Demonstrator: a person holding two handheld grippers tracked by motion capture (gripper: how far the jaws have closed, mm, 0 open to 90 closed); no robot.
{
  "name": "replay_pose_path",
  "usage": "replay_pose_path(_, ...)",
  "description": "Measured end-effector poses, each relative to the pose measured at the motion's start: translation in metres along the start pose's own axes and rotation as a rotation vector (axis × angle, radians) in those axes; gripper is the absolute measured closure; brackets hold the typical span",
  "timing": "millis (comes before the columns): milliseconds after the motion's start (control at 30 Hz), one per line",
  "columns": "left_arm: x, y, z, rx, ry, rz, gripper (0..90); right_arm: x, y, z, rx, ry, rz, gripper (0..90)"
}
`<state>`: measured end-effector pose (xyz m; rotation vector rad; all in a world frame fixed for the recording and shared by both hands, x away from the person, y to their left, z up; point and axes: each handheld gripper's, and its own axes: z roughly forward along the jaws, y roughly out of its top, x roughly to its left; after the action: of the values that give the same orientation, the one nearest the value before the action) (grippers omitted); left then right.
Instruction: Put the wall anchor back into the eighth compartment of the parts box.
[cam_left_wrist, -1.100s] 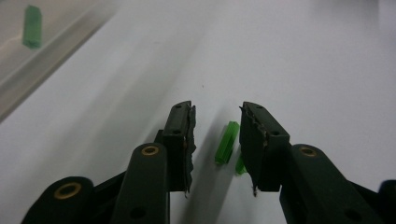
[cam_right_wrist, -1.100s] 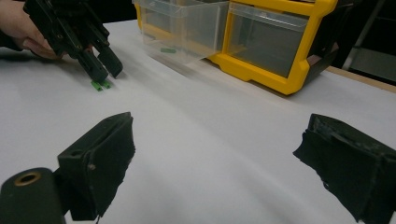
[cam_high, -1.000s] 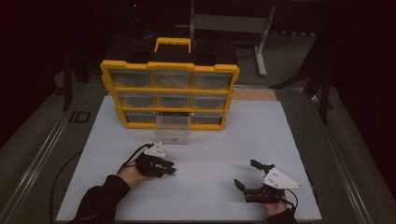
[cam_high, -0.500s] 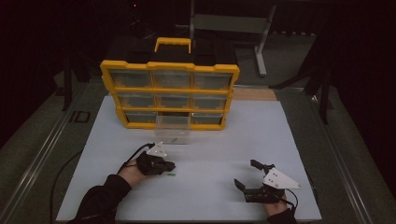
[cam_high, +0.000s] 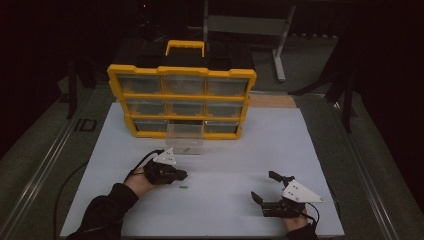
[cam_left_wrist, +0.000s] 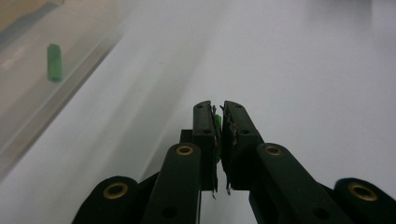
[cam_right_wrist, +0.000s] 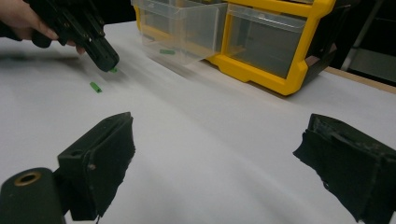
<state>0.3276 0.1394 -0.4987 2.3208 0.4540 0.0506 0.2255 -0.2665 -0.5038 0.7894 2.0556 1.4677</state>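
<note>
A: What's on the table (cam_high: 240, 150)?
B: A yellow organizer (cam_high: 182, 102), one clear drawer (cam_high: 186, 138) pulled out with a green peg (cam_left_wrist: 54, 62) inside.
A: And the grippers?
B: Left gripper (cam_left_wrist: 218, 122) has its jaws clenched on a green piece (cam_left_wrist: 217, 122), just beside a loose peg (cam_high: 183, 188). Right gripper (cam_right_wrist: 224, 158) rests well apart, jaws released.

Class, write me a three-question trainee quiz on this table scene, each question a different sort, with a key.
1. True or false: the left gripper is shut on a small green piece.
2. Where does another green piece lie? A in the yellow organizer; B on the white table; C in the right gripper.
3. Fill in: the clear drawer is pulled ___.

Key: 1 true; 2 B; 3 out.
</note>
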Motion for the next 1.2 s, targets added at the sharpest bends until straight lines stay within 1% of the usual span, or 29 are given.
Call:
replay_pose_path(67,0.0,0.002,-0.002,0.001,-0.003,0.003,84.5,0.0,0.0,0.0,0.0,0.0,-0.002,9.0)
replay_pose_path(100,0.001,0.004,-0.004,0.004,-0.011,0.005,84.5,0.0,0.0,0.0,-0.001,0.0,-0.001,9.0)
replay_pose_path(133,0.001,0.008,-0.009,0.01,-0.011,0.016,84.5,0.0,0.0,0.0,0.0,0.001,0.0,9.0)
replay_pose_path(167,0.001,0.008,-0.009,0.01,-0.011,0.016,84.5,0.0,0.0,0.0,0.0,0.001,0.0,9.0)
replay_pose_path(200,0.002,0.011,-0.014,0.003,-0.022,0.015,84.5,0.0,0.0,0.0,0.0,0.0,-0.001,9.0)
replay_pose_path(233,0.002,0.011,-0.014,0.003,-0.022,0.015,84.5,0.0,0.0,0.0,-0.001,0.0,-0.002,9.0)
replay_pose_path(267,0.003,0.015,-0.019,0.001,-0.025,0.023,84.5,0.0,0.0,0.0,-0.002,0.0,0.0,9.0)
replay_pose_path(367,0.005,0.019,-0.024,-0.001,-0.026,0.022,84.5,-0.001,0.0,0.0,0.0,0.0,0.001,9.0)
replay_pose_path(400,0.005,0.024,-0.028,-0.001,-0.018,0.032,84.5,-0.001,0.0,0.0,-0.001,0.0,0.0,9.0)
replay_pose_path(433,0.005,0.024,-0.028,-0.001,-0.018,0.032,84.5,-0.001,0.0,0.0,-0.001,0.0,0.0,9.0)
replay_pose_path(600,0.007,0.035,-0.04,-0.001,-0.013,0.055,84.5,0.0,0.001,-0.001,-0.004,0.0,-0.003,9.0)
replay_pose_path(767,0.009,0.042,-0.048,-0.012,-0.014,0.062,84.5,0.0,0.001,0.0,-0.004,-0.001,-0.001,9.0)
replay_pose_path(800,0.01,0.045,-0.052,-0.017,-0.012,0.065,84.5,0.0,0.001,0.0,-0.004,-0.001,-0.002,9.0)
replay_pose_path(967,0.012,0.052,-0.057,-0.022,-0.007,0.074,84.5,0.0,0.001,-0.001,-0.005,-0.002,-0.005,9.0)
replay_pose_path(1067,0.015,0.06,-0.062,-0.033,-0.003,0.082,84.5,0.0,0.0,0.0,-0.004,-0.001,-0.002,9.0)
replay_pose_path(1133,0.015,0.06,-0.062,-0.033,-0.003,0.082,84.5,0.0,0.0,0.0,-0.005,-0.001,-0.002,9.0)
replay_pose_path(1167,0.018,0.066,-0.066,-0.045,0.001,0.088,84.5,0.0,0.0,0.0,-0.005,-0.002,-0.003,9.0)
replay_pose_path(1200,0.018,0.066,-0.066,-0.045,0.001,0.088,84.5,0.0,0.0,-0.001,-0.006,-0.002,-0.006,9.0)
